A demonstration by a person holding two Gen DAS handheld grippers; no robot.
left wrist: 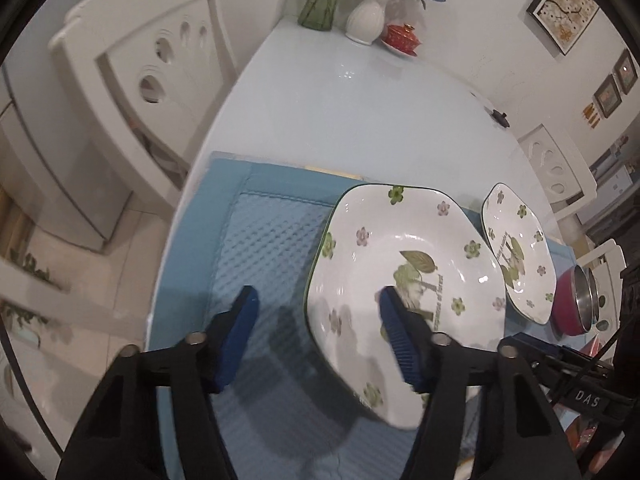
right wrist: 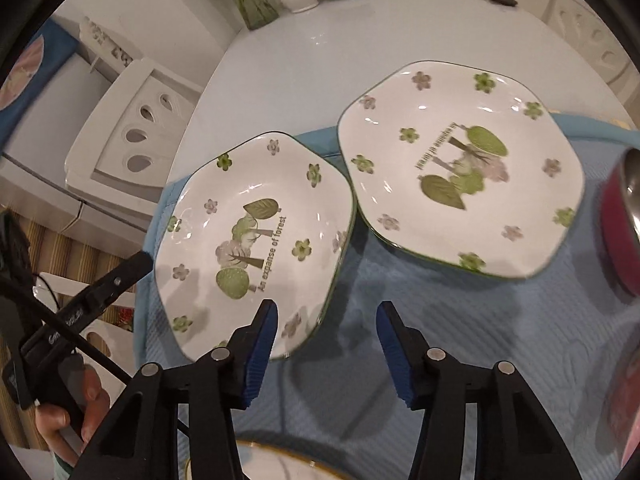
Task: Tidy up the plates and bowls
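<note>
Two white square plates with green flowers and trees lie side by side on a blue mat (left wrist: 272, 240). In the left wrist view the nearer plate (left wrist: 400, 264) is at centre and the second plate (left wrist: 516, 248) to its right. My left gripper (left wrist: 318, 296) is open above the nearer plate's left rim, one pad over the plate and one over the mat. In the right wrist view my right gripper (right wrist: 327, 306) is open over the mat (right wrist: 480, 340), at the near right corner of the left plate (right wrist: 248, 240). The other plate (right wrist: 460, 168) is ahead to the right. Neither gripper holds anything.
A pink bowl with a steel inside (left wrist: 572, 304) (right wrist: 624, 216) stands at the mat's right end. A gold-rimmed white dish (right wrist: 272, 464) shows below my right gripper. Vases (left wrist: 366, 20) and a red lidded cup (left wrist: 404, 36) stand at the table's far end. White chairs (left wrist: 152, 80) flank the table.
</note>
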